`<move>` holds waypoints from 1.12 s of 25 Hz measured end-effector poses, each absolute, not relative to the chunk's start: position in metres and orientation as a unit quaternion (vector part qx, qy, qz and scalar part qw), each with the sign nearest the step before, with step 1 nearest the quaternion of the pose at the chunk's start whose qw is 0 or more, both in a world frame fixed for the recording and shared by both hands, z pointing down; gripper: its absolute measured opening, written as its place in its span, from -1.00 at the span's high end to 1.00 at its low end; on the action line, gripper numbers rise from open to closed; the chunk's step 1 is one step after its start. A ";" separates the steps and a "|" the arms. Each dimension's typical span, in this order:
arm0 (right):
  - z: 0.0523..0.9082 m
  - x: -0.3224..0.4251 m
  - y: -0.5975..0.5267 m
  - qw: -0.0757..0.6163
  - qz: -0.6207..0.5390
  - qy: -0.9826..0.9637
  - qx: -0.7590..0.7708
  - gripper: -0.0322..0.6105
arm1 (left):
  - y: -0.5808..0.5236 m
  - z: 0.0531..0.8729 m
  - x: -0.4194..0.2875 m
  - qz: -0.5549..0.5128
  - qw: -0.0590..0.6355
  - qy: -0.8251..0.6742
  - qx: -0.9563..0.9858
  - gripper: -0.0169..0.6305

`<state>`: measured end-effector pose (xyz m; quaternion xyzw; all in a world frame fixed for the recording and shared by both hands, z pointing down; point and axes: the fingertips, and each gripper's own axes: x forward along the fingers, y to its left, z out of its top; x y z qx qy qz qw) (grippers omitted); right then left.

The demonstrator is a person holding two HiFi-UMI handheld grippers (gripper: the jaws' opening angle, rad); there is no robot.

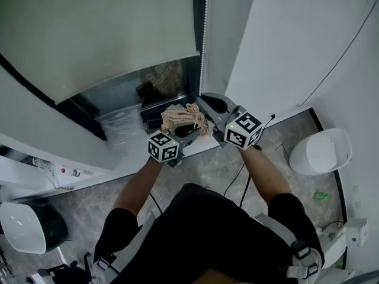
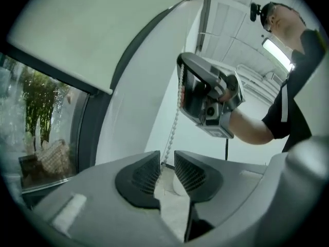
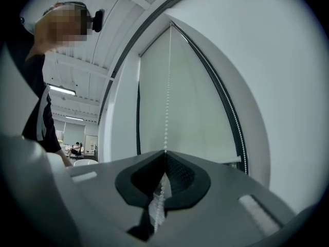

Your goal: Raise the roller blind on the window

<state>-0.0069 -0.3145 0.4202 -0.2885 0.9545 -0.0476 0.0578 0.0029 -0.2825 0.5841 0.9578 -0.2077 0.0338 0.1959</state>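
- Roller blind (image 1: 100, 34) partly up; bead chain (image 3: 167, 102) hangs by its right edge.
- Right tongs (image 3: 165, 156): level, forearm extended, clamped on bead chain.
- Left tongs (image 2: 165, 161): lower on the chain, slightly parted, chain at the gap, unpinched.

Bead chain (image 1: 204, 34) hangs right of roller blind (image 1: 95, 34).

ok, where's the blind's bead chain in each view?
Head view: bead chain runs down the window frame, top centre.
Left gripper view: centre, slanting down to the parted jaws.
Right gripper view: centre, vertical, pinched between the jaws.
Shared landmark: the pale roller blind.
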 end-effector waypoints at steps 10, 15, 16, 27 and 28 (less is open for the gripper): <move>0.420 -0.002 -0.310 0.054 -0.045 0.955 -0.288 0.88 | -0.322 0.423 -0.037 -0.135 0.121 -0.214 0.960 0.64; 0.422 -0.005 -0.309 0.051 -0.047 0.956 -0.285 0.88 | -0.329 0.331 -0.032 -0.188 0.095 -0.169 0.963 0.64; 0.422 -0.007 -0.308 0.049 -0.047 0.957 -0.283 0.88 | -0.330 0.317 -0.030 -0.199 0.095 -0.159 0.962 0.64; 0.420 0.000 -0.302 0.054 -0.059 0.958 -0.274 0.88 | -0.344 0.238 0.004 -0.253 0.112 -0.096 0.956 0.63; 0.421 0.000 -0.302 0.053 -0.058 0.959 -0.273 0.88 | -0.343 0.235 0.007 -0.254 0.112 -0.089 0.957 0.63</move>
